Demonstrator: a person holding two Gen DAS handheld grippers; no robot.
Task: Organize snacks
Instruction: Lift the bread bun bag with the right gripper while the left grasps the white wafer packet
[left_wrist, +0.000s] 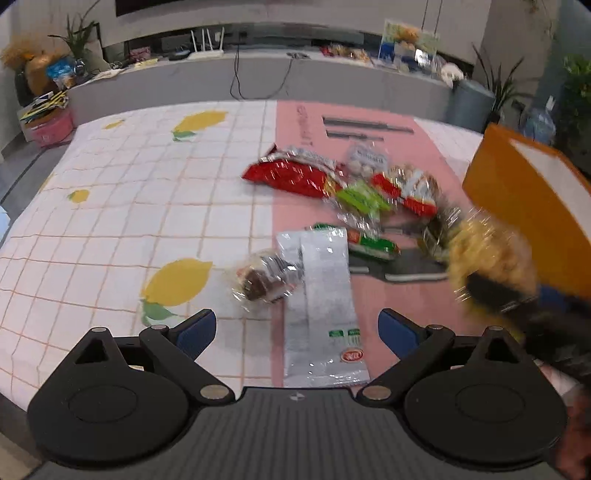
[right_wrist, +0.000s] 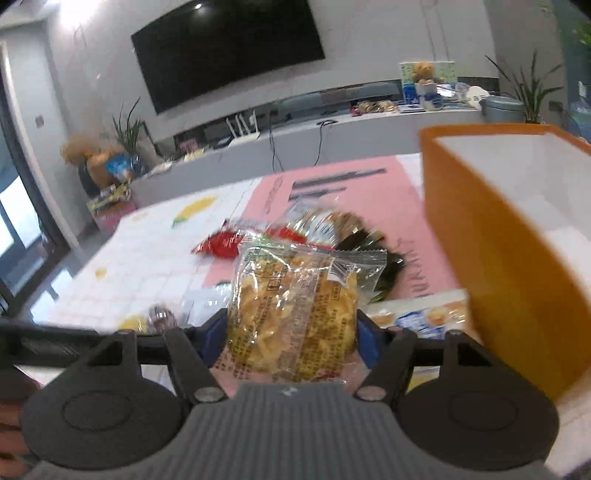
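My right gripper (right_wrist: 291, 332) is shut on a clear packet of yellow crisps (right_wrist: 295, 306), held up off the table beside the orange box (right_wrist: 491, 258). In the left wrist view the same yellow packet (left_wrist: 487, 251) shows blurred at the right, in front of the orange box (left_wrist: 524, 206). My left gripper (left_wrist: 297, 328) stands open above a long white packet (left_wrist: 325, 295). A small clear packet with a brown snack (left_wrist: 264, 282) lies just left of it. A red bag (left_wrist: 291, 173) and several other snack packets lie in a heap on the pink mat (left_wrist: 369, 133).
The table wears a white checked cloth with lemons (left_wrist: 129, 206). A blue and white packet (right_wrist: 424, 317) lies at the foot of the orange box. Behind the table runs a low grey shelf (left_wrist: 258, 70) with plants, cables and a router.
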